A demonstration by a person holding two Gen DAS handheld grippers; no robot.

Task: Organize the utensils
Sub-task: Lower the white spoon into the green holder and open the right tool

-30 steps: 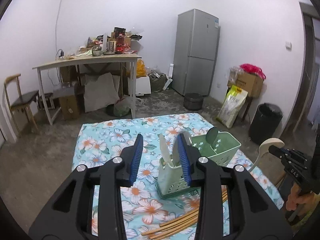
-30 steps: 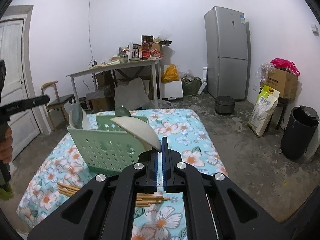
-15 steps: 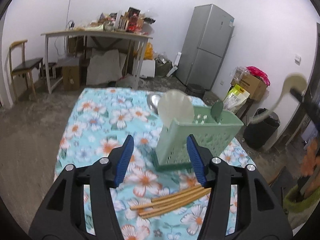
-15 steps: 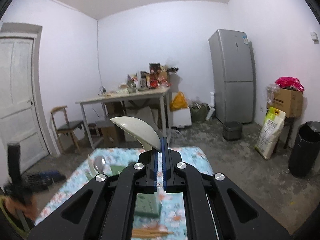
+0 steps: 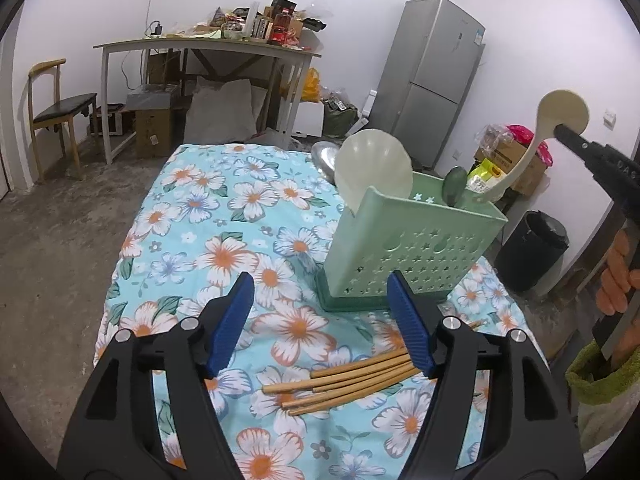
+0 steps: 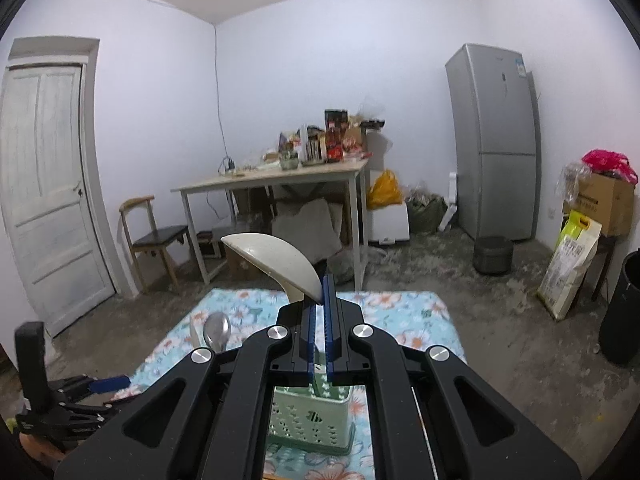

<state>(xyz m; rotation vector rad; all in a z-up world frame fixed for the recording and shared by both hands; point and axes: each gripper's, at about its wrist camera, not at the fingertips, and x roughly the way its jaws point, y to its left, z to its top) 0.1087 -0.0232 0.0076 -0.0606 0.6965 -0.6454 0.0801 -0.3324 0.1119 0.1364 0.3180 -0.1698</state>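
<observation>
A green perforated basket (image 5: pixel 412 252) stands on the floral tablecloth (image 5: pixel 208 216), holding a pale ladle (image 5: pixel 374 168), a metal spoon (image 5: pixel 324 156) and a dark green spoon (image 5: pixel 456 184). Several wooden chopsticks (image 5: pixel 352 380) lie on the cloth in front of it. My left gripper (image 5: pixel 322 320) hovers low over the chopsticks, its jaws opening with nothing between the pads. My right gripper (image 6: pixel 319 296) is shut on a cream spoon (image 6: pixel 276 260), bowl up, above the basket (image 6: pixel 308 420). In the left wrist view the cream spoon (image 5: pixel 564 112) hangs handle-down at the basket's far right corner.
A person's hand (image 5: pixel 616 280) holds the right gripper at the table's right side. A black bin (image 5: pixel 536 248) stands on the floor beyond that edge. A cluttered desk (image 5: pixel 208 44), a chair (image 5: pixel 60 108) and a fridge (image 5: pixel 432 80) line the far wall.
The left gripper's jaws have spread wider and it has sunk toward the chopsticks. The right gripper has risen with the cream spoon, from beside the basket to above it.
</observation>
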